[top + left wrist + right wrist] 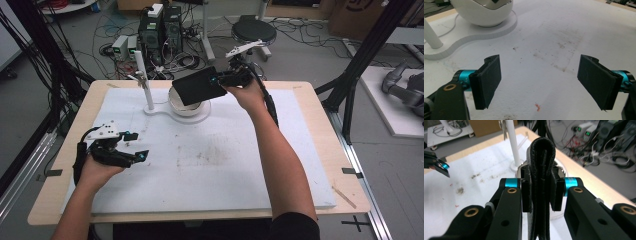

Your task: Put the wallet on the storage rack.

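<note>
A black folded leather wallet (197, 86) hangs over a white bowl (186, 108) at the back of the table. My right gripper (218, 80) is shut on the wallet. In the right gripper view the pads (526, 195) press both sides of the wallet (541, 165), fold upward, with the bowl's rim (562, 172) behind it. My left gripper (137, 145) rests near the table's left side, open with nothing between its jaws. In the left gripper view its pads (487, 80) stand wide apart above the bare mat, and the bowl (481, 12) lies ahead at the upper left.
The bowl sits on a flat white base (201, 116) with an upright white post (143, 80) at its left. A stained white foam mat (225, 165) covers the wooden table (327, 145). Cables, electronics and a stool stand on the floor beyond the far edge.
</note>
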Demonstrator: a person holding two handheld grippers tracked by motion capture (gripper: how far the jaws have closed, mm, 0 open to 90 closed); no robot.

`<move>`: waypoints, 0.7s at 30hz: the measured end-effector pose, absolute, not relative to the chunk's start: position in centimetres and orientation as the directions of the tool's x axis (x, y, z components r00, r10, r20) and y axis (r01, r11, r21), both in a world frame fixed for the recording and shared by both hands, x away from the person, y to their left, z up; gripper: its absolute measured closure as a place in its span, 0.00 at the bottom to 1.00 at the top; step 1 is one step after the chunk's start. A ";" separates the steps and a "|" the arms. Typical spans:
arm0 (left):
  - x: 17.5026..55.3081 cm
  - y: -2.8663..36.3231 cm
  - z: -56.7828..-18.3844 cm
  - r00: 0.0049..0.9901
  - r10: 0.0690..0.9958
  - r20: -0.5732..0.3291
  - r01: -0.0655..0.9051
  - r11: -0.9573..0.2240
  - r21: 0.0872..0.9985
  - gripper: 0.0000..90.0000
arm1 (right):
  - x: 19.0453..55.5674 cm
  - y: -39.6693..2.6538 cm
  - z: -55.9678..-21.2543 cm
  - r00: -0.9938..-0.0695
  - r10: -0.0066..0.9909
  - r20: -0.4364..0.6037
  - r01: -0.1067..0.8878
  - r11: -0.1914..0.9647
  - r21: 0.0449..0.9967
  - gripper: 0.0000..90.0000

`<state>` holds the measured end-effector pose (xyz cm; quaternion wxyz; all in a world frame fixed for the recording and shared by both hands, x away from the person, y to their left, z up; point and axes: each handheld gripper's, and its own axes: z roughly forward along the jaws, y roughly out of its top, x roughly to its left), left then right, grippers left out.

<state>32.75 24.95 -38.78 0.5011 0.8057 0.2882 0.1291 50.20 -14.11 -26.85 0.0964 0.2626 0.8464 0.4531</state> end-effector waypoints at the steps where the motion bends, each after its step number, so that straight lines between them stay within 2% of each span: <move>1: 32.8 25.0 -38.8 0.801 0.594 -0.081 0.335 -0.332 0.882 0.21 | 50.5 -13.8 -27.2 -0.842 0.533 0.085 0.371 0.456 0.809 0.85; 6: 32.8 24.9 -38.9 0.799 0.595 -0.085 0.336 -0.325 0.884 0.21 | 51.7 -12.7 -28.5 -0.836 0.539 0.106 0.401 0.466 0.788 0.85; 21: 32.8 24.2 -39.1 0.809 0.581 -0.083 0.332 -0.337 0.881 0.21 | 52.4 -12.5 -28.4 -0.819 0.563 0.110 0.435 0.485 0.759 0.85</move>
